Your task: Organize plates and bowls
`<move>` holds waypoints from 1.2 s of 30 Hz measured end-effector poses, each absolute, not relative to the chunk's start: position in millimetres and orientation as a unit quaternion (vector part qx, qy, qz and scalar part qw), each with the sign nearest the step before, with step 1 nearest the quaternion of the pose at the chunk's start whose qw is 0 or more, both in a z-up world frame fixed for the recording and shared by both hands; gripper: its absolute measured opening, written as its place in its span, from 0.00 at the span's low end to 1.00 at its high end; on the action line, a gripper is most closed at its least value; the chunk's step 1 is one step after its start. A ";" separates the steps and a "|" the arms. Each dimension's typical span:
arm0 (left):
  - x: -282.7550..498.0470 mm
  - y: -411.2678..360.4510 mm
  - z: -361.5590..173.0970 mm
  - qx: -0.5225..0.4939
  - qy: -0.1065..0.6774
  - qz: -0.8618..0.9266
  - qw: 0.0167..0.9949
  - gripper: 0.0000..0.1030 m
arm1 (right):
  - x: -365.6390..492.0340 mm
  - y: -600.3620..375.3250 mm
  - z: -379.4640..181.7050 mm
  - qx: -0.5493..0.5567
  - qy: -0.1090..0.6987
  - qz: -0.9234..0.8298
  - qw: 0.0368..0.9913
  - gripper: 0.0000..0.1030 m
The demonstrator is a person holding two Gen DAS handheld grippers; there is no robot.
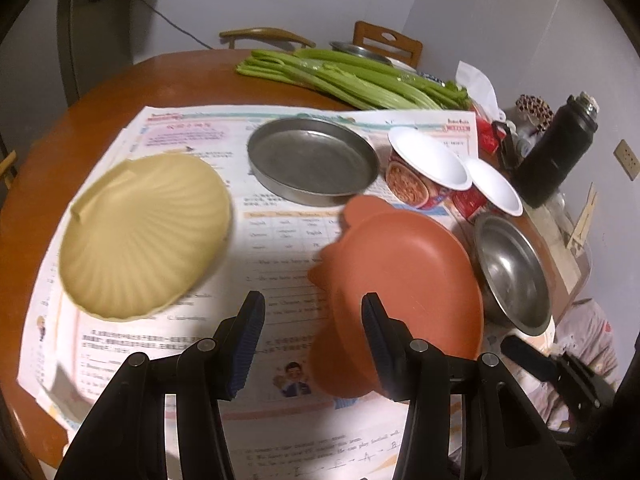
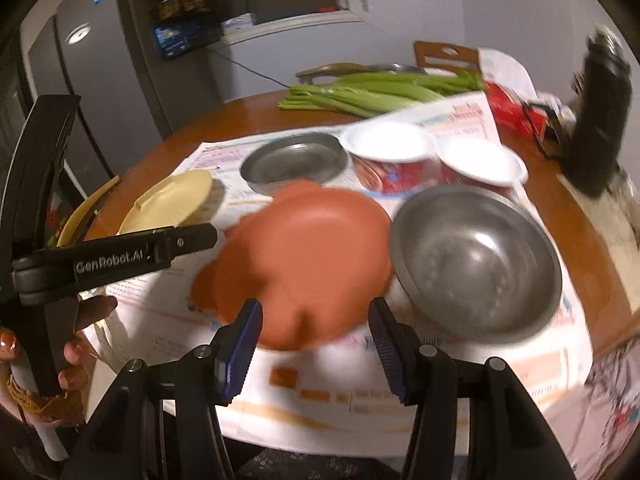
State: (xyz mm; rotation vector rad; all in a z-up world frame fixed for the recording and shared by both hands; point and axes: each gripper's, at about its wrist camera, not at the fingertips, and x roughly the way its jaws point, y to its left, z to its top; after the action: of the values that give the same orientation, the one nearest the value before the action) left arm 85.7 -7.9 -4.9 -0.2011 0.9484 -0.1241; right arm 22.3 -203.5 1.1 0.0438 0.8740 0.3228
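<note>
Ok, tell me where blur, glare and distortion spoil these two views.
Left wrist view: the cream shell plate smears at its right edge, the table bows with fisheye curve. Right wrist view: blurrier overall, the orange plate and black flask smeared, glare spots on the steel bowl.

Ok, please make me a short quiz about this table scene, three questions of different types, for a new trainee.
1. True or false: the orange plate is stacked inside the steel bowl.
2. Which item lies at the far edge of the table? A) celery B) a loaf of bread C) a pile of forks
3. Fill in: the two paper cups stand beside the flat ____ pan.

Key: 1 false, it lies beside the bowl on the printed paper. 2 A. 3 metal.
</note>
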 end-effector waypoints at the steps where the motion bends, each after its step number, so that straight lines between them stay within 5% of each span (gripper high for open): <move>1: 87.2 -10.5 -6.8 -0.095 0.457 -0.061 0.882 0.50 | 20.1 -207.2 -0.6 0.034 0.420 0.158 0.893 0.53; 13: 102.7 -26.8 -24.4 -0.075 0.475 -0.066 0.874 0.50 | 40.1 -210.1 -14.5 0.072 0.439 0.127 0.887 0.53; 36: 108.5 -17.7 -25.4 -0.086 0.458 -0.072 0.882 0.44 | 51.4 -156.7 -15.4 -0.035 0.414 0.118 0.902 0.55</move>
State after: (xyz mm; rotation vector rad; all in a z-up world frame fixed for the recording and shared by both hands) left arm 108.5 -17.7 -25.4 -0.1800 0.9540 -0.1505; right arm 51.4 -156.7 -15.4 -0.0724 0.8569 0.2449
